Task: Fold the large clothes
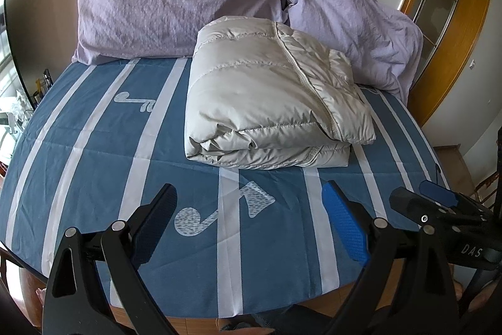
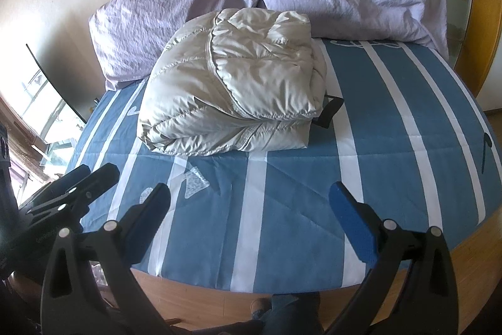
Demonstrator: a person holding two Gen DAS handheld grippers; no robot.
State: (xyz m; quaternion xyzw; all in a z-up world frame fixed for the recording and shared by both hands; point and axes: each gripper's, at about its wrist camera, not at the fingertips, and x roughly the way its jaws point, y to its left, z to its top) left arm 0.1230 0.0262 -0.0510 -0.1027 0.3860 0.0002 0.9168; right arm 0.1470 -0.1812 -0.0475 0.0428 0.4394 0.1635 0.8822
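A cream puffer jacket (image 1: 269, 96) (image 2: 232, 93) lies folded into a thick bundle on the blue striped bed sheet (image 1: 94, 146) (image 2: 392, 131), close to the pillows. My left gripper (image 1: 248, 197) hovers open over the near part of the bed, well short of the jacket, with nothing between its fingers. My right gripper (image 2: 251, 197) is open too, held back near the bed's front edge, and it shows in the left wrist view at the right (image 1: 420, 193). The left gripper appears at the left of the right wrist view (image 2: 91, 178).
Two lilac pillows (image 1: 175, 2) (image 1: 351, 24) lean against the wall behind the jacket. A black strap (image 2: 331, 109) pokes out beside the jacket. A wooden door frame (image 1: 451, 58) stands right of the bed. The bed's wooden front edge (image 2: 282, 291) and a person's legs are below.
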